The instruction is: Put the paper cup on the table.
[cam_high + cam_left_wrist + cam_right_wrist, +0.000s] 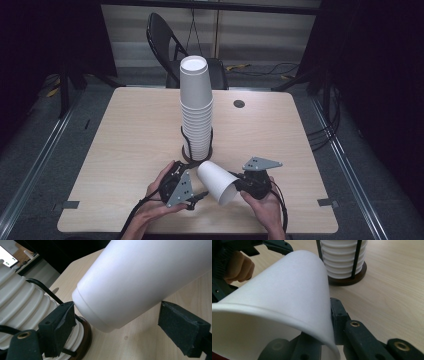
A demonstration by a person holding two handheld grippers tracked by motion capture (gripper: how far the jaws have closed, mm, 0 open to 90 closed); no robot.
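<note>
Since the right gripper (239, 186) pinches the cup (218, 181) rim, it's light, crushable; left gripper (200, 195) jaws gape round its base.

Two handheld grippers are counted, the left gripper (200, 195) and the right gripper (239, 184). One loose white cup (218, 182) is seen, plus one tall stack of cups (195, 112) whose exact number can't really be made out. One round cup holder (186, 152), one table (135, 130) and one folding chair (162, 37) are counted too.
</note>
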